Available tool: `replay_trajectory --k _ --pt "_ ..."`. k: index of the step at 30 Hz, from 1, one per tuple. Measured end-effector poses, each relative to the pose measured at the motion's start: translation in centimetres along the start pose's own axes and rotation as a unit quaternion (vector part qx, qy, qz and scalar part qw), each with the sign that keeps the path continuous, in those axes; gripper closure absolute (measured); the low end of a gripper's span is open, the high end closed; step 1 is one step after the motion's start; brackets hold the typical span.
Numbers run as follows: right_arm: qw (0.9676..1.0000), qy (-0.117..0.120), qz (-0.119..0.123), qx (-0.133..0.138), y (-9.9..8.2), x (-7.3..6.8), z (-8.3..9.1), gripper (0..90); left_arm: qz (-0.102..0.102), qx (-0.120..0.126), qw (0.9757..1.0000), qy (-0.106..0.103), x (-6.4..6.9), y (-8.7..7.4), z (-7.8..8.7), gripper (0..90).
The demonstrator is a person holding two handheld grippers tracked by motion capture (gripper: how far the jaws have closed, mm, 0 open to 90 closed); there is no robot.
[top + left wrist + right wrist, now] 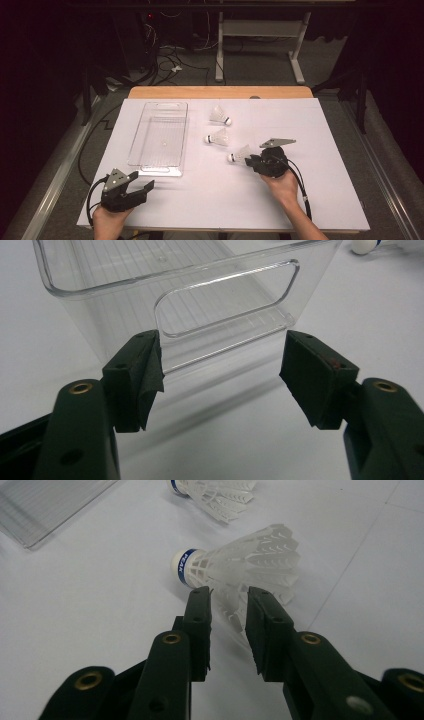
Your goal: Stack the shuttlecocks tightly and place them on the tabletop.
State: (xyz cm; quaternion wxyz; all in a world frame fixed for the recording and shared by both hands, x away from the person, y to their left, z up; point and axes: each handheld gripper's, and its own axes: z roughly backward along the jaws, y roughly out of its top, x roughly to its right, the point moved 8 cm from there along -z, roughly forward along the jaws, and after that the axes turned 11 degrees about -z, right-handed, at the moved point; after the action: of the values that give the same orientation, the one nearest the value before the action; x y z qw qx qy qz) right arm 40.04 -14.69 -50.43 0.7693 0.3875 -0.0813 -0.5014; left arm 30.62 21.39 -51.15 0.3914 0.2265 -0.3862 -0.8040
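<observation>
**Right gripper at a shuttlecock, left gripper idle**

The right gripper (252, 161) lies low on the white table (320, 150), its jaws narrowed around the skirt edge of the nearest shuttlecock (240, 565); whether the pads press on it cannot be told. This shuttlecock lies on its side, cork pointing toward the clear bin (160, 137). Two more shuttlecocks (220, 116) lie beyond it. The left gripper (220, 370) rests released, facing the bin's near handle wall.
</observation>
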Motion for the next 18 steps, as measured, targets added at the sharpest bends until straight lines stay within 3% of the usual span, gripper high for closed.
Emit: replay_trajectory --k 18 --pt "0.9999 0.016 0.002 -0.001 0.33 -0.3 -0.76 84.0 0.007 0.006 0.9999 0.004 -0.18 0.11 0.08 33.7"
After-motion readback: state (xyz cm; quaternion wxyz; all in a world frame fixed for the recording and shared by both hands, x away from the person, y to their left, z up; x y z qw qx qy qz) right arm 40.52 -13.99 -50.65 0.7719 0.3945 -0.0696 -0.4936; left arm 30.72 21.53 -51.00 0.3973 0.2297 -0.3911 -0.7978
